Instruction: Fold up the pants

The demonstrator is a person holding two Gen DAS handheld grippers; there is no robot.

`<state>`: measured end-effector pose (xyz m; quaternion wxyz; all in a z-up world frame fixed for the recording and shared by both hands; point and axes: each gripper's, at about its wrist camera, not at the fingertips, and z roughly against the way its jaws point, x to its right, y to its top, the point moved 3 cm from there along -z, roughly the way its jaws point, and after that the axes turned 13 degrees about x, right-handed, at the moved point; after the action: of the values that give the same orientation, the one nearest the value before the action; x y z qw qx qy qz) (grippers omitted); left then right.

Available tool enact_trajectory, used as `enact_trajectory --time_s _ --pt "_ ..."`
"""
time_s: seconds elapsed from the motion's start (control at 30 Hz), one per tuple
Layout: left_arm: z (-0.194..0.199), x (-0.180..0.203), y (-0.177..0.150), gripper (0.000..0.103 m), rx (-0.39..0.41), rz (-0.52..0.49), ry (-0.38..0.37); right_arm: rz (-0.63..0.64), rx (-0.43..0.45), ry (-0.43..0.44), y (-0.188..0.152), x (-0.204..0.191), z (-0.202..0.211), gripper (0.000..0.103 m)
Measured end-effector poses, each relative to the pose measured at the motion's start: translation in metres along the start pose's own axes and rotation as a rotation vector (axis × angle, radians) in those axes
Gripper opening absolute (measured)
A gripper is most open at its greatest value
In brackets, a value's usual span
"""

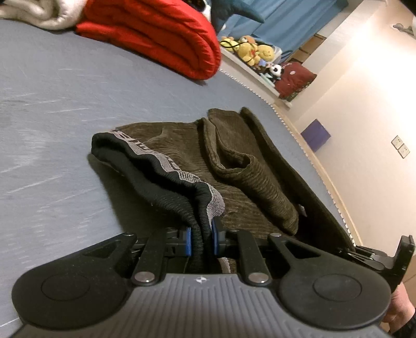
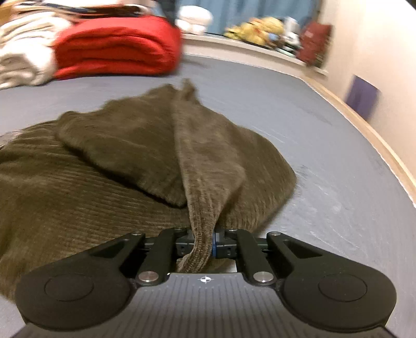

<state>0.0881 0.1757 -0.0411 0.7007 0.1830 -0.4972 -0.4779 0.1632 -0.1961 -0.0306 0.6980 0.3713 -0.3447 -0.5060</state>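
Olive-brown corduroy pants (image 1: 234, 161) lie bunched on a grey-blue bed (image 1: 52, 104). Their black and grey elastic waistband (image 1: 161, 169) runs toward the camera in the left wrist view, and my left gripper (image 1: 201, 240) is shut on it, blue pads pressing both sides. In the right wrist view the pants (image 2: 117, 161) spread out ahead, with one ridge of cloth pulled up into my right gripper (image 2: 202, 243), which is shut on that fold. The other gripper (image 1: 384, 257) shows at the right edge of the left wrist view, with part of a hand below it.
A folded red blanket (image 1: 161, 33) and a cream blanket (image 1: 41, 13) lie at the far end of the bed. Plush toys (image 1: 257, 52) and a dark red bag (image 1: 293, 78) sit on a ledge beyond. The bed's right edge (image 2: 377, 140) runs along a wall with a purple box (image 2: 361, 96).
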Motion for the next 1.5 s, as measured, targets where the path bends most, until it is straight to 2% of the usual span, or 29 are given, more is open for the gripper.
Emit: enact_trajectory --time_s 0.13,0.2,0.3,0.37,0.4,0.47,0.5,0.6,0.7,0.83,0.9,0.97,1.03,1.1,1.2,1.3,1.43,1.5 --pt "0.057 -0.037 0.010 0.015 -0.010 0.004 0.078 0.061 -0.015 0.206 -0.004 -0.036 0.033 0.007" --pt "0.084 -0.059 0.010 0.016 -0.039 0.012 0.137 0.125 -0.047 0.361 -0.014 -0.065 0.056 0.008" --pt "0.111 -0.087 0.000 0.018 -0.114 0.035 0.212 0.235 -0.102 0.525 -0.031 -0.105 0.081 0.008" --pt "0.114 -0.091 -0.006 0.022 -0.171 -0.025 0.277 0.316 -0.158 0.578 -0.045 -0.123 0.089 0.012" --pt "0.114 -0.091 -0.005 0.022 -0.184 -0.058 0.325 0.354 -0.177 0.582 -0.049 -0.127 0.091 0.020" --pt "0.124 -0.088 0.002 0.029 -0.141 -0.113 0.378 0.372 -0.187 0.576 -0.045 -0.127 0.090 0.022" --pt "0.128 -0.084 0.009 0.040 -0.107 -0.133 0.397 0.352 -0.193 0.577 -0.037 -0.127 0.087 0.023" --pt "0.134 -0.059 0.029 0.046 -0.013 -0.245 0.447 0.252 -0.153 0.586 -0.014 -0.128 0.092 0.030" --pt "0.138 -0.034 0.029 0.054 0.022 -0.294 0.408 0.174 -0.086 0.580 0.012 -0.114 0.088 0.037" --pt "0.123 0.002 0.024 0.055 0.019 -0.323 0.336 0.129 -0.036 0.555 0.039 -0.102 0.076 0.037" --pt "0.118 0.018 0.021 0.056 0.026 -0.336 0.303 0.126 0.026 0.528 0.055 -0.095 0.075 0.037" --pt "0.105 0.032 0.019 0.058 0.034 -0.335 0.281 0.071 0.063 0.508 0.071 -0.082 0.070 0.037" --pt "0.095 0.043 0.018 0.058 0.034 -0.329 0.264 0.037 0.096 0.426 0.084 -0.074 0.056 0.042" --pt "0.079 0.052 0.015 0.058 0.032 -0.323 0.253 0.003 0.074 0.372 0.082 -0.078 0.031 0.049" --pt "0.064 0.058 0.014 0.058 0.022 -0.316 0.248 -0.006 -0.012 0.356 0.065 -0.104 -0.018 0.049" --pt "0.053 0.062 0.013 0.058 0.006 -0.307 0.248 0.044 -0.084 0.310 0.047 -0.133 -0.062 0.050" --pt "0.041 0.063 0.009 0.059 -0.021 -0.315 0.254 0.066 -0.126 0.219 0.031 -0.146 -0.098 0.054" --pt "0.037 0.062 0.007 0.059 -0.029 -0.323 0.260 0.061 -0.130 0.208 0.032 -0.145 -0.100 0.052"
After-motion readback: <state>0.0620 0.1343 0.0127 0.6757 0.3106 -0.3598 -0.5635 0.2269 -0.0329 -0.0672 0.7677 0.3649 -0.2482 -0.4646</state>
